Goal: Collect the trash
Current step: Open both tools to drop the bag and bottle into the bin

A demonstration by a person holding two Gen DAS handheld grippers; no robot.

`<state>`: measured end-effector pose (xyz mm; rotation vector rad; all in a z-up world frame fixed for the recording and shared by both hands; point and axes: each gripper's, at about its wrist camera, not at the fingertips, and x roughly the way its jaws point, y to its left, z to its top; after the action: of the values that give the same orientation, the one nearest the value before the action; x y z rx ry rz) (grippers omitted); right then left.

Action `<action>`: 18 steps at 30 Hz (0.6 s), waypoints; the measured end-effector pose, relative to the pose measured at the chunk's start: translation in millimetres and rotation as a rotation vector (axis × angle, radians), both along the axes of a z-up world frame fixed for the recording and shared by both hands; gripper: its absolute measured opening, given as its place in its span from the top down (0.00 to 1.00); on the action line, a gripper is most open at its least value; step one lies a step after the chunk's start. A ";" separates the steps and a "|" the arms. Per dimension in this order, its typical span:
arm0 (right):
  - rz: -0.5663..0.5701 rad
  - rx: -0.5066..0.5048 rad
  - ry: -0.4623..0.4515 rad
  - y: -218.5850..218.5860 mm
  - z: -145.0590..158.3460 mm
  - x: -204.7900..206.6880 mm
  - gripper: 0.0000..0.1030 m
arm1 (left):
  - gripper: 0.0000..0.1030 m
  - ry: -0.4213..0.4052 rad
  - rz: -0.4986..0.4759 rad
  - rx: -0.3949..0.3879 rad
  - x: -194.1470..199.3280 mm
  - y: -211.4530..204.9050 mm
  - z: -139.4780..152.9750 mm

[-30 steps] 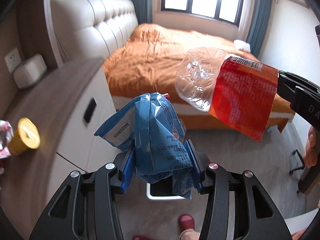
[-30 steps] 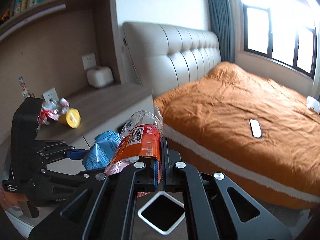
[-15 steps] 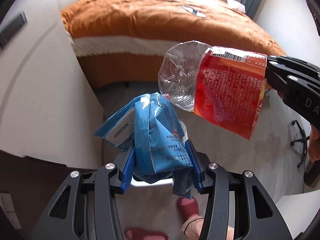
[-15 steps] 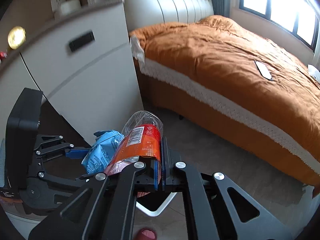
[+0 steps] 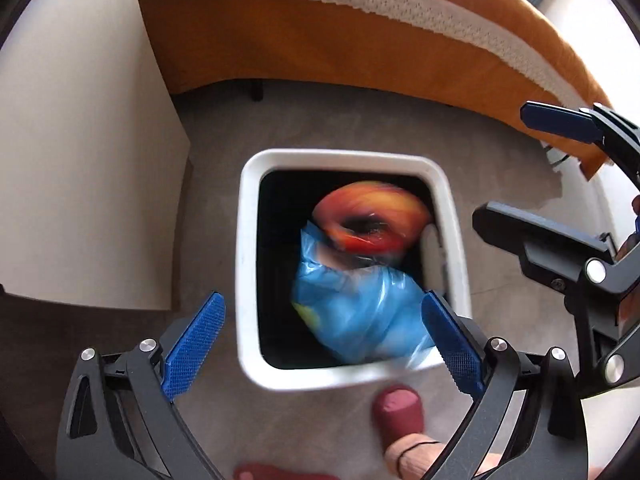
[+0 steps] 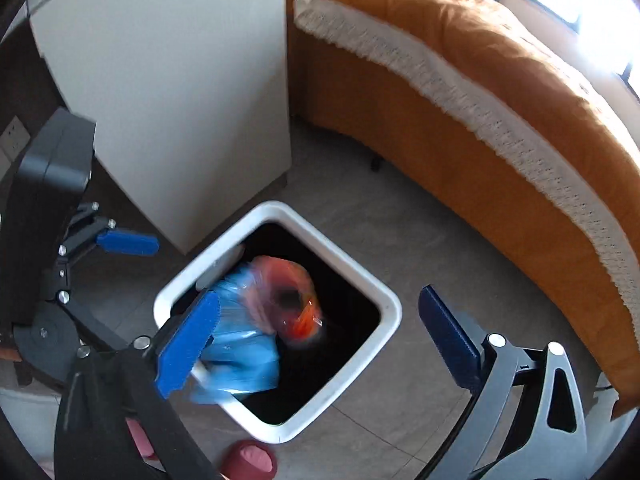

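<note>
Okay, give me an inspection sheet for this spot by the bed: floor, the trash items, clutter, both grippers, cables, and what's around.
Surface: grey floor, bare around the bin.
Job's things: white square bin with a dark inside; blue snack bag and red-labelled plastic bottle, both motion-blurred, within the bin's opening, side by side.
Clutter: nothing seen.
Grippers: left gripper and right gripper above the bin; the jaws of both have just been opening, now wide apart, pads pressing on nothing.
Cables: nothing seen.
Surroundings: white cabinet, bed with orange cover, the person's dark red slipper by the bin.
</note>
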<state>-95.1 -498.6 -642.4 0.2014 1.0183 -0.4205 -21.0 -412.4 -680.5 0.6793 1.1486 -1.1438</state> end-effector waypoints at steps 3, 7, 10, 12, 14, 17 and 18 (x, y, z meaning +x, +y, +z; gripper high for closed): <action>-0.001 -0.023 0.027 1.8 -6.0 0.8 0.04 | 0.06 -0.011 0.008 -0.006 5.1 1.0 -3.6; -0.020 -0.023 0.014 -1.7 9.4 3.2 0.04 | 0.06 -0.010 0.035 -0.022 9.2 -0.6 12.4; -0.034 -0.034 -0.008 -9.3 33.6 9.6 0.04 | 0.06 -0.020 0.055 -0.038 17.1 -4.6 32.0; -0.043 -0.056 -0.030 -11.3 59.2 11.4 0.04 | 0.06 -0.036 0.071 -0.057 17.9 -2.1 59.1; -0.046 -0.063 -0.049 -11.6 87.8 13.5 0.04 | 0.06 -0.050 0.091 -0.087 18.8 3.3 99.4; -0.050 -0.083 -0.109 -10.5 148.2 13.8 0.04 | 0.06 -0.061 0.123 -0.128 21.6 6.7 150.0; -0.050 -0.087 -0.126 -9.2 163.6 13.5 0.04 | 0.06 -0.071 0.144 -0.139 23.6 8.6 173.6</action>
<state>-81.6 -507.8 -478.8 0.1731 0.8708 -0.4911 2.6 -403.8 -506.8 0.5173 1.0307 -1.0584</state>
